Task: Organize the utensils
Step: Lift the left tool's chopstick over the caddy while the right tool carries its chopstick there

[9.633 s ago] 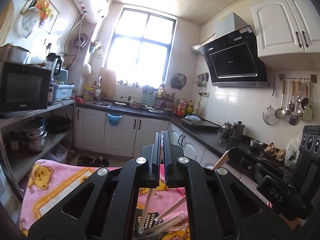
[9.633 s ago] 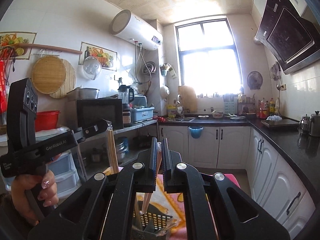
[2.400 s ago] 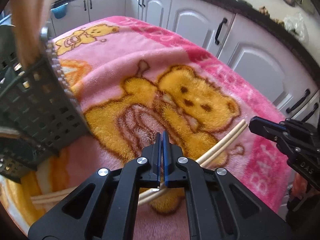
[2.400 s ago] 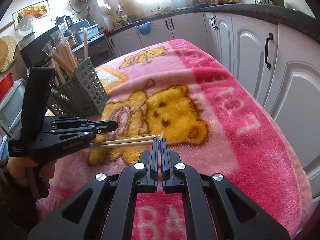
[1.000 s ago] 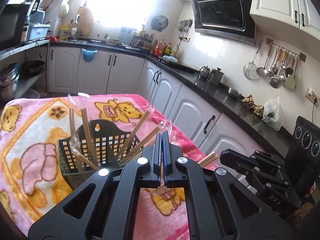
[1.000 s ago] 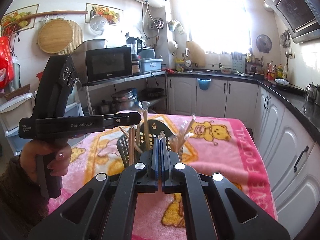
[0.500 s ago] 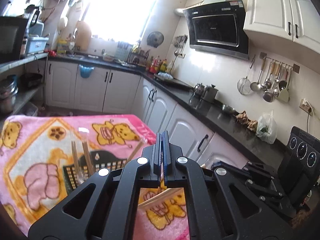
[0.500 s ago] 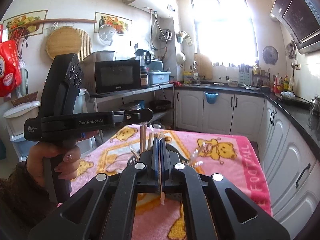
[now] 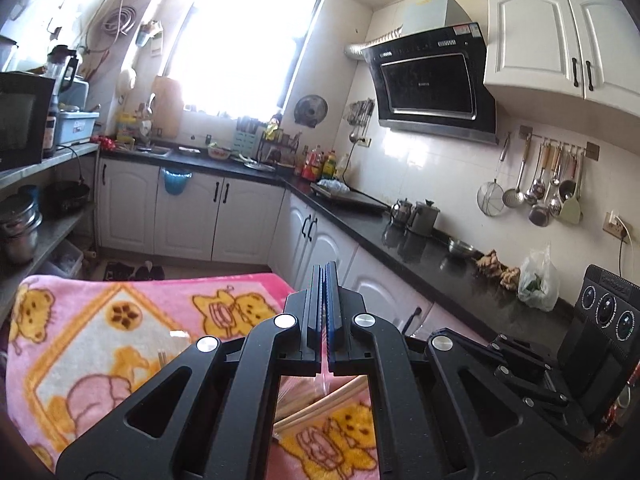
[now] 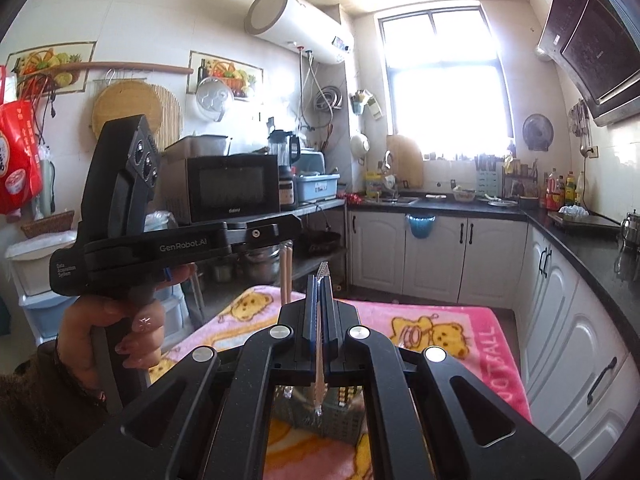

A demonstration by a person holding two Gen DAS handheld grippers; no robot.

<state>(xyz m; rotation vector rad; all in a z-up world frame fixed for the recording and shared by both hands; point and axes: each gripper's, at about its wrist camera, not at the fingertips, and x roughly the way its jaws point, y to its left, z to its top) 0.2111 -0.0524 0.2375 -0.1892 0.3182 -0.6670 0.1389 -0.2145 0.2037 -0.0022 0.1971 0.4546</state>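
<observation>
Rising since a moment ago, both tools now look out over the kitchen instead of down at the basket. The right tool (image 10: 320, 280) is clamped on a wrapped pair of chopsticks (image 10: 319, 376), held upright above the grey basket (image 10: 320, 420) on the pink blanket (image 10: 440, 332). The left tool (image 9: 324, 276) is fully closed; what it grips I cannot tell, though loose chopsticks (image 9: 320, 404) show below it. My guess: a lift before dropping them in.
</observation>
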